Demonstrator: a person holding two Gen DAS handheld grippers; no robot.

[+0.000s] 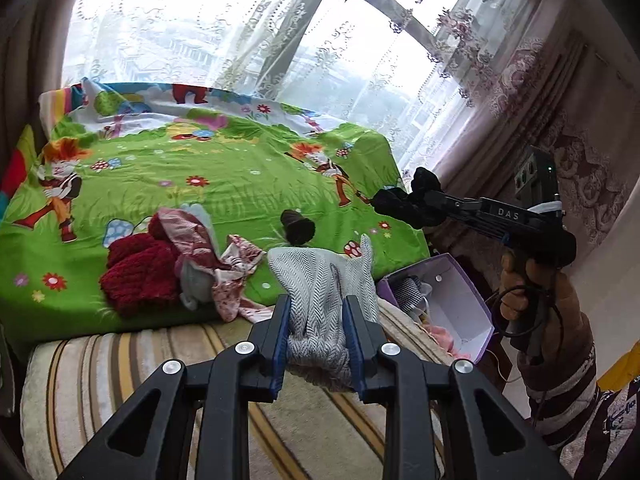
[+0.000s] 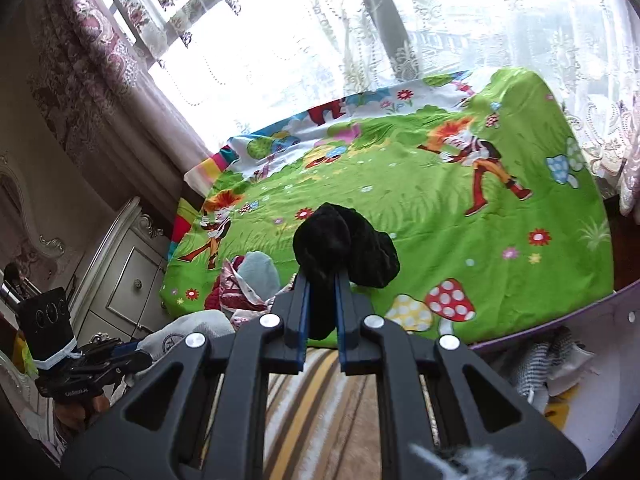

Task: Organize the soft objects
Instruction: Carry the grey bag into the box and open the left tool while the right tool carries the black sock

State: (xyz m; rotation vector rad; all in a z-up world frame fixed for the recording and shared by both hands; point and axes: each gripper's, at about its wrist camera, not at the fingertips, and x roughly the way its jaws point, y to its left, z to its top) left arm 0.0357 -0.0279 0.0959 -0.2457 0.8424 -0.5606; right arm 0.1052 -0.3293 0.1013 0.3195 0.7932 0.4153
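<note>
Gripping grey knit cloth (image 1: 320,300) in left claw (image 1: 318,344), bed edge (image 1: 120,320) near.

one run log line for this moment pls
left claw: shut on grey knit | right claw: shut on black cloth | purple box: open | pile: on bed

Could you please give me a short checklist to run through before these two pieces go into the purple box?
1. Left gripper jaws clamped on the grey herringbone cloth: ok.
2. Right gripper jaws clamped on the black fuzzy item: ok.
3. Purple box open and reachable: ok.
4. Room left inside the box: cannot tell; some items already lie in it.
5. All pieces cleared off the green bedspread: not ok, red knit and others remain.
</note>
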